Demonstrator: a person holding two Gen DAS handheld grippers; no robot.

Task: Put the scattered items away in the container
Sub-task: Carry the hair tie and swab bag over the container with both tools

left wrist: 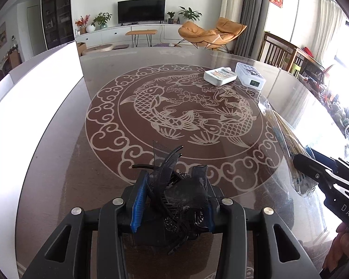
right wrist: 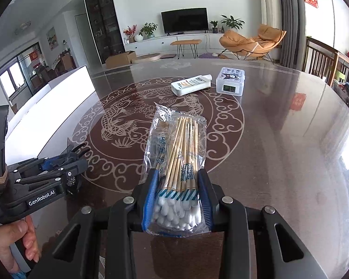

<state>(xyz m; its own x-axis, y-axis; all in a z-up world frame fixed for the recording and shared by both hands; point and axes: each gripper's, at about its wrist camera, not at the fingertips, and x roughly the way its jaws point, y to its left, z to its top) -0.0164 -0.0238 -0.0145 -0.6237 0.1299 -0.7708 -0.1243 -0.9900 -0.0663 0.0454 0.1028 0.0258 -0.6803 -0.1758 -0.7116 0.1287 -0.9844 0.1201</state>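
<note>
My left gripper point(left wrist: 172, 181) is shut on a black hair clip with a mesh bow point(left wrist: 167, 174), held just above the table; it also shows at the left of the right wrist view point(right wrist: 74, 155). My right gripper point(right wrist: 176, 181) is shut on a clear bag of cotton swabs point(right wrist: 176, 153), wooden sticks pointing away; the bag shows at the right of the left wrist view point(left wrist: 283, 134). A white container point(left wrist: 35, 88) stands at the table's left edge, also seen in the right wrist view point(right wrist: 58, 100). A white tube point(right wrist: 190, 84) and a small clear box point(right wrist: 230, 81) lie at the far side.
The round dark glass table point(right wrist: 279, 139) has a fish pattern in its middle. Wooden chairs point(right wrist: 321, 60) stand at the far right. A living room with a TV and an orange lounge chair lies beyond the table.
</note>
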